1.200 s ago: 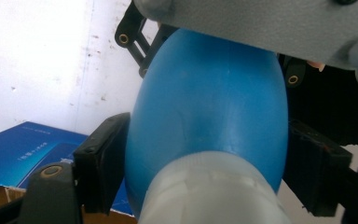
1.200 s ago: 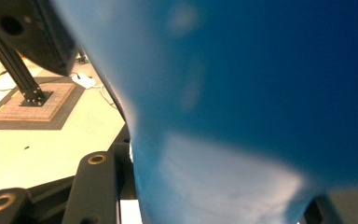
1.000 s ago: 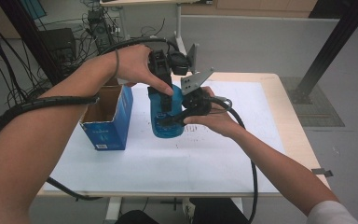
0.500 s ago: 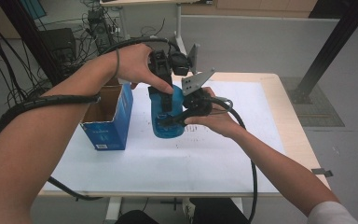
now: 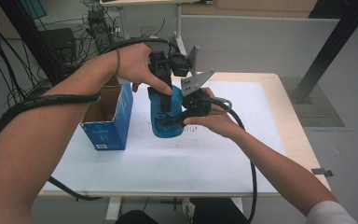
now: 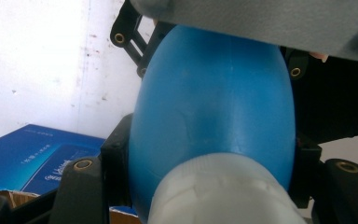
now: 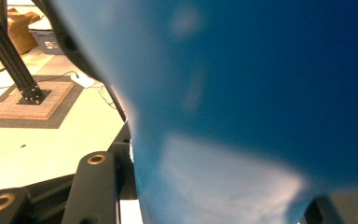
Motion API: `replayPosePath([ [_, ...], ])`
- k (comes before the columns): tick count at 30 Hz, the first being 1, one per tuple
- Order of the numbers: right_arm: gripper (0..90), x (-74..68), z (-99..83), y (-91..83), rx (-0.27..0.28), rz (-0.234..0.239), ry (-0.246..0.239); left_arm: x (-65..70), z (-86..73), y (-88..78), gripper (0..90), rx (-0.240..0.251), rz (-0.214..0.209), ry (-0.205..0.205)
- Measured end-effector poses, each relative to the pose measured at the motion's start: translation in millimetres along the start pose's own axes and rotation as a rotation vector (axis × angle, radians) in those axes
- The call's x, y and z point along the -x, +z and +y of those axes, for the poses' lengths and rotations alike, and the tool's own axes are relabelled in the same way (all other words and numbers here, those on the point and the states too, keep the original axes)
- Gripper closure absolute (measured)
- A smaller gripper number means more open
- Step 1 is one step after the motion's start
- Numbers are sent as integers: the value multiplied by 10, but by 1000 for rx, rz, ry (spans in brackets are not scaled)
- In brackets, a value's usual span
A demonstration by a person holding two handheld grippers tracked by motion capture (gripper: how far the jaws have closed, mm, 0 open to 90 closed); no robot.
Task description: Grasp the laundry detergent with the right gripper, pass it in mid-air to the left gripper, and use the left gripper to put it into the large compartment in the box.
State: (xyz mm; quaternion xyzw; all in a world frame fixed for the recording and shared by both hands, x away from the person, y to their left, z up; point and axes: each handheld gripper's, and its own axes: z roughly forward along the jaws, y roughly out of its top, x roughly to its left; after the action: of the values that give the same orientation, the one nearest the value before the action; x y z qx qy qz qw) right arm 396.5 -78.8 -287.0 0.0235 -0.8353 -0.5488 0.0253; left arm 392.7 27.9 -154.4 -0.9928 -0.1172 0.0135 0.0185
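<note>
1. Compared with a second ago, pretty much nothing has shifted: both hands and the blue bottle [image 5: 167,116] sit in the same spot at the middle of the high view, and the box hasn't budged either.
2. The one small change is that the left tool [image 5: 164,100] has snugged its jaws in a touch tighter; it's now pinching the bottle's upper part from above.
3. The right tool [image 5: 173,120] comes in from the right side and is clamped on the bottle's lower body, same as before.
4. In the left gripper view the bottle's white cap [image 6: 219,191] sits at the bottom centre, squeezed between the black jaws.
5. I can't tell whether the bottle's base touches the table [image 5: 177,163] or hangs just above it.
6. Count: one blue bottle, one open blue cardboard box [image 5: 109,121] just left of it, two tools, two hands, one table.
</note>
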Motion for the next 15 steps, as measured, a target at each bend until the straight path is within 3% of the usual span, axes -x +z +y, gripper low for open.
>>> replayPosePath([
  [15, 441, 3, -14, 11, 2, 11, 3, -5, 1, 16, 374, -4, -11, -7],
])
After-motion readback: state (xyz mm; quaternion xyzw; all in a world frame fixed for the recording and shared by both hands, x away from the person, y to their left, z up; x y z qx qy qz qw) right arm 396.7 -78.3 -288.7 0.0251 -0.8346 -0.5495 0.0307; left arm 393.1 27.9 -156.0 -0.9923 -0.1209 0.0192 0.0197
